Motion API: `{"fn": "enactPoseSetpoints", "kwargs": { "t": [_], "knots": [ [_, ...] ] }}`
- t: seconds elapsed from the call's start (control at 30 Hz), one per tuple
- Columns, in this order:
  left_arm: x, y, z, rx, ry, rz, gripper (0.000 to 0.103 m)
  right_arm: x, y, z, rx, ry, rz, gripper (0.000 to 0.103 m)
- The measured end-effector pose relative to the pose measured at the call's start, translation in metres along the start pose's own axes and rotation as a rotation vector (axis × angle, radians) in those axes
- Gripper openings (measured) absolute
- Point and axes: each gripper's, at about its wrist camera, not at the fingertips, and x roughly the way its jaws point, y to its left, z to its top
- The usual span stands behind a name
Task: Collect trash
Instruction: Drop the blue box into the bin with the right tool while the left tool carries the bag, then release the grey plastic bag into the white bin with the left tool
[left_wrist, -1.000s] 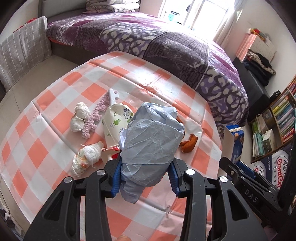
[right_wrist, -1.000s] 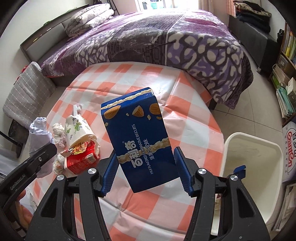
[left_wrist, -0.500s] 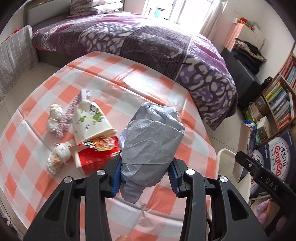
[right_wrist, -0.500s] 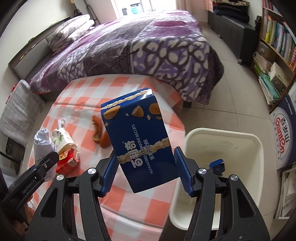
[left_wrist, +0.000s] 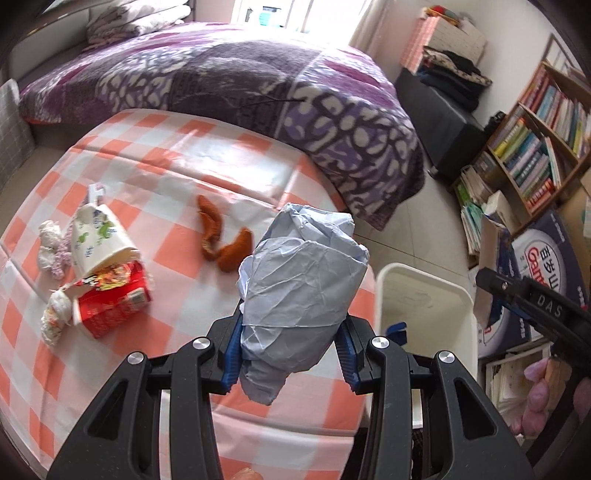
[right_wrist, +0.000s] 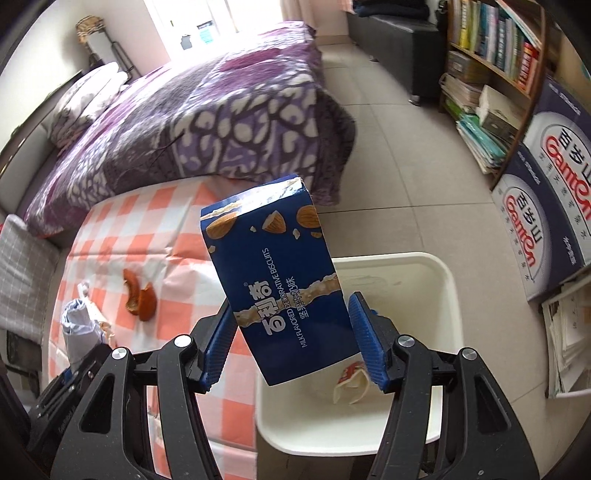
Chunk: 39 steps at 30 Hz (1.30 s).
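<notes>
My left gripper is shut on a crumpled pale-blue paper wad, held above the right edge of the orange-checked table. My right gripper is shut on a blue biscuit box, held over the near left part of the white bin. The bin also shows in the left wrist view, to the right of the table. A scrap of wrapper lies in the bin. On the table lie orange peels, a paper cup, a red carton and white tissue wads.
A bed with a purple cover stands behind the table. A bookshelf and stacked cartons stand to the right of the bin. Tiled floor lies between bed and shelf.
Both grippers have swung right, away from the table's middle toward the bin. The biscuit box now hangs over the bin. Both grips are unchanged.
</notes>
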Motion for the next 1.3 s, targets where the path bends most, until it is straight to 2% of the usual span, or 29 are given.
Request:
{"fn": "enactPoseSetpoints", "kwargs": {
  "t": [0.1,0.37,0.7,0.87,0.93,1.03,1.17,1.3],
  "knots": [
    [0.003,-0.020,-0.004,0.039,0.012,-0.027,0.042,-0.007,-0.017,0.004,0.038,-0.029,-0.031,0.075],
    [0.010,-0.057,-0.009,0.102,0.027,-0.053,0.043,-0.017,-0.054,0.011,0.150,-0.065,-0.034,0.086],
    [0.017,-0.101,-0.026,0.183,0.071,-0.106,0.043,-0.026,-0.079,0.014,0.251,-0.087,-0.002,0.090],
    [0.018,-0.124,-0.035,0.223,0.084,-0.167,0.046,-0.031,-0.087,0.015,0.284,-0.100,0.001,0.090],
    [0.017,-0.131,-0.039,0.233,0.085,-0.195,0.056,-0.032,-0.089,0.015,0.293,-0.108,-0.001,0.090],
    [0.013,-0.137,-0.041,0.242,0.084,-0.228,0.064,-0.034,-0.091,0.015,0.301,-0.117,0.001,0.091],
    [0.010,-0.133,-0.038,0.233,0.076,-0.224,0.065,-0.033,-0.090,0.015,0.299,-0.115,0.000,0.091],
    [0.008,-0.125,-0.037,0.240,0.061,-0.183,0.066,-0.031,-0.080,0.014,0.271,-0.116,-0.009,0.092]
  ]
}}
